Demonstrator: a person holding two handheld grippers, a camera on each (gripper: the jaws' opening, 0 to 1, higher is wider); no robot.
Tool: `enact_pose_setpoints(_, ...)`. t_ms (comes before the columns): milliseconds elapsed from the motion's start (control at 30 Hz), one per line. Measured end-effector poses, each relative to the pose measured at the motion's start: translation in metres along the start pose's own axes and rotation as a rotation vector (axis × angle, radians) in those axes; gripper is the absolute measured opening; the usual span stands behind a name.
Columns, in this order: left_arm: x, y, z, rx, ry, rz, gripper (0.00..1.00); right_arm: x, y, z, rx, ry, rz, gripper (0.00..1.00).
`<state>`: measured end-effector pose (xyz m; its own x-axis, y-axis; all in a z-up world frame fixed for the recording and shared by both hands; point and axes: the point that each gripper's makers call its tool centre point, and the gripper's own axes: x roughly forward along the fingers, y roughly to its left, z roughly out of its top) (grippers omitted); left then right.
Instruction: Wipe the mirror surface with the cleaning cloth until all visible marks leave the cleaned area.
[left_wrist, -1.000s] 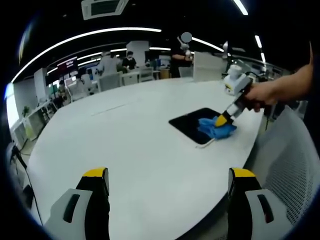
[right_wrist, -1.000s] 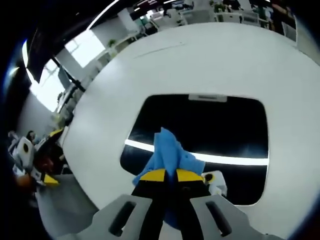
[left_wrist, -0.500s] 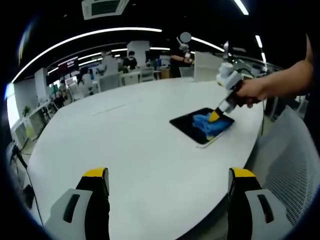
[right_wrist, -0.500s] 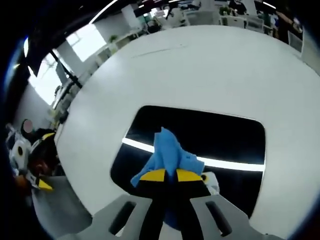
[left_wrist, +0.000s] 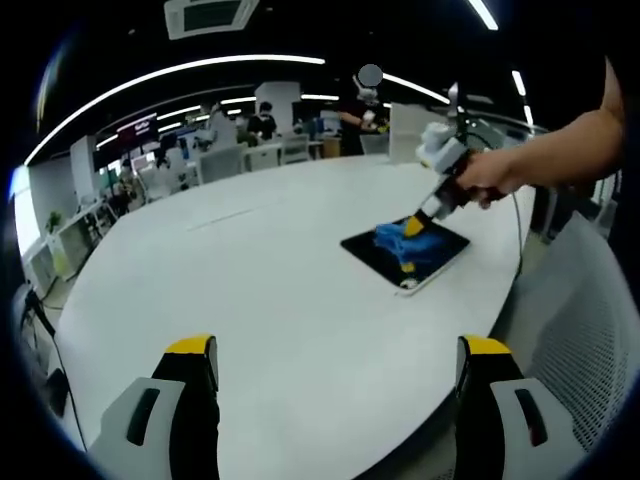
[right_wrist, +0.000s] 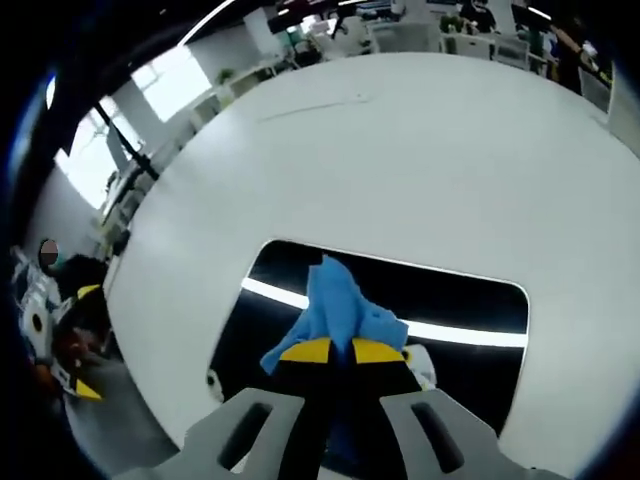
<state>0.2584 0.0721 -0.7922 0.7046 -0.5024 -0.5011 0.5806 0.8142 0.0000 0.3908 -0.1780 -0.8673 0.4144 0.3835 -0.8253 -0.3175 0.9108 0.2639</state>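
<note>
A dark rectangular mirror (left_wrist: 408, 254) (right_wrist: 460, 300) lies flat near the right edge of a white table (left_wrist: 250, 290). My right gripper (right_wrist: 337, 349) (left_wrist: 410, 227) is shut on a blue cleaning cloth (right_wrist: 335, 310) (left_wrist: 395, 236) and presses it onto the mirror's far part. The mirror reflects a bright ceiling light strip (right_wrist: 450, 334). In the left gripper view, a person's hand (left_wrist: 490, 175) holds the right gripper. My left gripper (left_wrist: 335, 370) hangs open over the table's near side, far from the mirror, with nothing between its jaws.
A white mesh chair (left_wrist: 590, 320) stands by the table's right edge. Desks, chairs and people (left_wrist: 230, 135) fill the room behind the table. The left gripper (right_wrist: 60, 335) appears at the left of the right gripper view.
The right gripper has dragged the blue cloth across the mirror from its near end toward its far end. The left gripper has stayed still.
</note>
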Motion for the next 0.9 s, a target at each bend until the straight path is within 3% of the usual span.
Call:
enact_pose_setpoints(500, 0.0, 0.0, 0.001, 0.008, -0.005, -0.001, 0.99, 0.012, -0.006, 0.025, -0.002, -0.027, -0.01, 0.01)
enact_pose_setpoints(900, 0.0, -0.007, 0.003, -0.044, -0.016, -0.041, 0.99, 0.021, -0.01, 0.039, 0.015, -0.025, -0.036, 0.01)
